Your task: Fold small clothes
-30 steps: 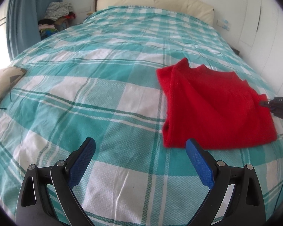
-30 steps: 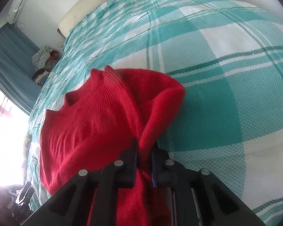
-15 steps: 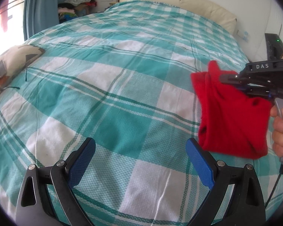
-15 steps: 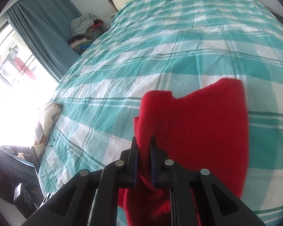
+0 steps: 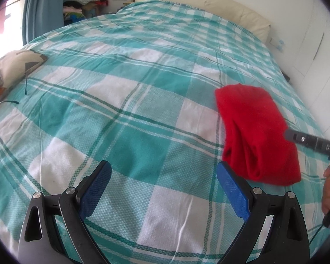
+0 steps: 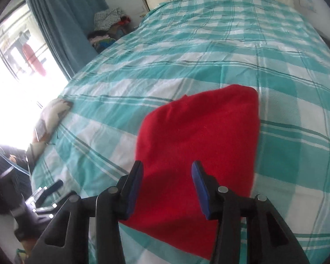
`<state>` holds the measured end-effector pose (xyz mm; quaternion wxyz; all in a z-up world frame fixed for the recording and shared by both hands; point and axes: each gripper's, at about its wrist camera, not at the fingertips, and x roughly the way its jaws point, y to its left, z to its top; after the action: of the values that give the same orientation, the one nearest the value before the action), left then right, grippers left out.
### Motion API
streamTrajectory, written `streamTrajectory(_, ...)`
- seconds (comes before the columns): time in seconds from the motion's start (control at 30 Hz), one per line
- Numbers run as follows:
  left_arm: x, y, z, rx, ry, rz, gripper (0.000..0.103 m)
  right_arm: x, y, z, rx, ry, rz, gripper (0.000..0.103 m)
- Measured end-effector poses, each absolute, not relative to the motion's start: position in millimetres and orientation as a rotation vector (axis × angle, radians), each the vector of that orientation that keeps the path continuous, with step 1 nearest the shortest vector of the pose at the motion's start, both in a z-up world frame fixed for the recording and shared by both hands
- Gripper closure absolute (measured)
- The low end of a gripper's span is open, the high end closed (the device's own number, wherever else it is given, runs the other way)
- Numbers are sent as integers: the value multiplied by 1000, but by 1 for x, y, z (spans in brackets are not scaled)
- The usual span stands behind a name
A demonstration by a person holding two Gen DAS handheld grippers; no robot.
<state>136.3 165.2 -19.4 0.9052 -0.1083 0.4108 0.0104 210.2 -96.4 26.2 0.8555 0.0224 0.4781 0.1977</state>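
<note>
The red garment (image 6: pixel 198 145) lies folded into a compact bundle on the bed (image 5: pixel 125 114), on the teal-and-white checked cover, at the right side of the left wrist view. The right gripper (image 6: pixel 167 182) hangs just above the bundle's near edge – its jaws have just been opening, and the blue pads now stand apart, released, with red cloth beneath the gap but not pinched. The left gripper (image 5: pixel 164 189) hovers over bare cover, well apart from the garment, jaws spread wide and holding nothing. A patterned pillow (image 5: pixel 8 70) rests at the bed's left edge – a teal curtain (image 6: pixel 63 22) hangs behind
</note>
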Motion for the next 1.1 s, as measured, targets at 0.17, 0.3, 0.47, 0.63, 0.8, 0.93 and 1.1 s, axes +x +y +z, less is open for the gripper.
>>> streamTrajectory(0.17, 139, 160, -25, -213, 867, 17, 6, 192, -72, -20, -124, 997, 391, 56)
streamTrajectory(0.3, 140, 158, -32, -198, 895, 20, 6, 188, -53, -22, -176, 924, 333, 45)
streamTrajectory(0.47, 141, 155, -32, -198, 893, 11, 6, 173, -62, 0, -172, 887, 342, 45)
streamTrajectory(0.63, 143, 147, -31, -183, 893, -5, 6, 164, -65, 13, -228, 810, 290, 45)
streamTrajectory(0.8, 143, 146, -35, -172, 904, -1, 6, 175, -32, -17, -260, 869, 327, 45)
streamTrajectory(0.93, 142, 148, -35, -174, 906, 2, 6, 163, -13, -24, -306, 820, 366, 45)
streamTrajectory(1.1, 138, 140, -31, -188, 892, -76, 6, 147, -55, 14, -154, 754, 415, 45)
